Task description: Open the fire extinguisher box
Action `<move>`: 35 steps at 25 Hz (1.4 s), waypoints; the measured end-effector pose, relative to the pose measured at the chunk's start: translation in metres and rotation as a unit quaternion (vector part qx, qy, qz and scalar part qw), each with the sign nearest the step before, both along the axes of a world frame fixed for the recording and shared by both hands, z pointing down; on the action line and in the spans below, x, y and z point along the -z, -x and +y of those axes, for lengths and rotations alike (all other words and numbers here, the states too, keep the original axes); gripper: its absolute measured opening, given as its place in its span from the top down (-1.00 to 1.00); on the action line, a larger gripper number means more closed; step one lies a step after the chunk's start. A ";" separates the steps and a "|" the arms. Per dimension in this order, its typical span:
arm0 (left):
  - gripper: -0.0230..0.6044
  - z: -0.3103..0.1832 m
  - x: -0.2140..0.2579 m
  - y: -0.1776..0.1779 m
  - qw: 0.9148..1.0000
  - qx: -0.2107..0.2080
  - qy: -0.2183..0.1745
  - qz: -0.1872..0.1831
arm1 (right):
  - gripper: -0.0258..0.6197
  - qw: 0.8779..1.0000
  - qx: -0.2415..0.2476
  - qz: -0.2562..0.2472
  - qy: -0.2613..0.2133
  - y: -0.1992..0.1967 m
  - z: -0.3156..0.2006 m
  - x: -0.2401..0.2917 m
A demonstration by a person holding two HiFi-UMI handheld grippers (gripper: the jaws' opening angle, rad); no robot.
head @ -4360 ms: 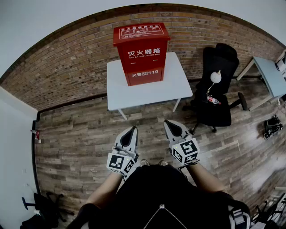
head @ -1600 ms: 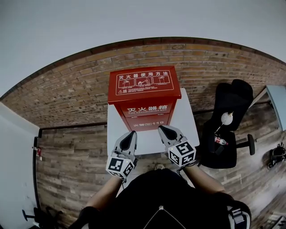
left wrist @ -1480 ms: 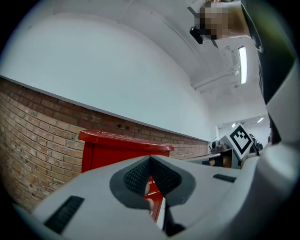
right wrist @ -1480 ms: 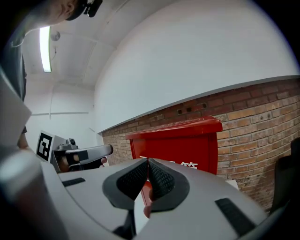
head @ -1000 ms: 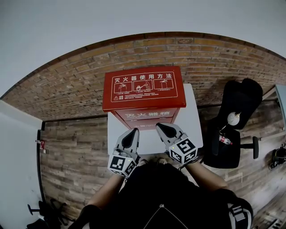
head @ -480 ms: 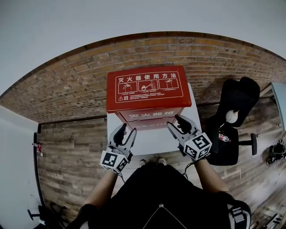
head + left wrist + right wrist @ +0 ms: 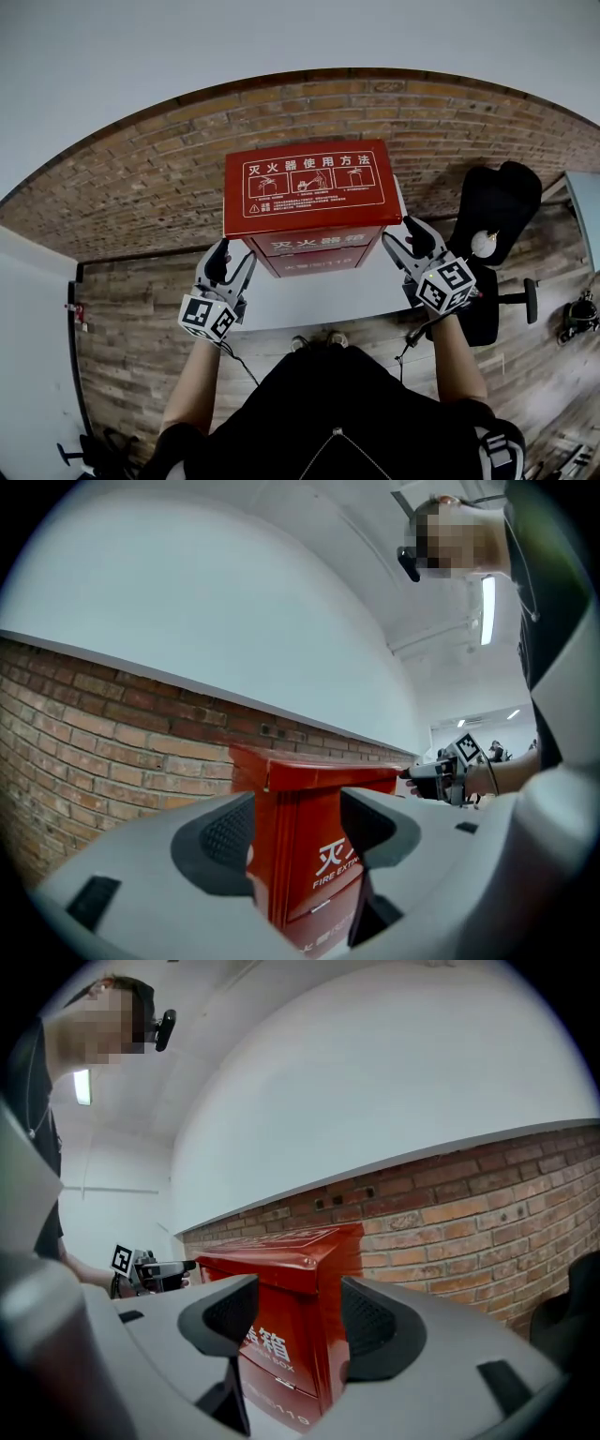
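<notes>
Two grippers at the box (image 7: pixel 314 255), lid (image 7: pixel 314 186) unopened.
Flanking its lid, left gripper (image 7: pixel 232 263) and right gripper (image 7: pixel 403 240) have fingers opening, grasping nothing; all lifting remains.

That fire extinguisher box (image 7: pixel 309 202) is bright red with white lettering, desk (image 7: pixel 309 298) under it plain white. Behind the box, reddish-brown brick wall (image 7: pixel 141 187). Floor (image 7: pixel 141 309) is grey-brown planks, office chair (image 7: pixel 502 202) black.

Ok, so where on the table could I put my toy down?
The bare white table strip in front of the red box, between the left gripper and right gripper. Both are opening their jaws toward the box's front edges, gripping nothing. Beside the box it's crowded.
</notes>
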State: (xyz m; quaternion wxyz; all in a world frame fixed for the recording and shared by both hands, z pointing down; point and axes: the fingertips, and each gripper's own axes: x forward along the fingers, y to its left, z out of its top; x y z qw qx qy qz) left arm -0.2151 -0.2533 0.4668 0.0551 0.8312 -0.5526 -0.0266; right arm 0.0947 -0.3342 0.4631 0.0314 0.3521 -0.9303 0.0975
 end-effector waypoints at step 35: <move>-0.12 -0.091 0.150 0.017 0.994 -0.008 -0.089 -0.061 | 0.11 0.992 0.025 0.025 -0.119 0.030 -0.087 0.146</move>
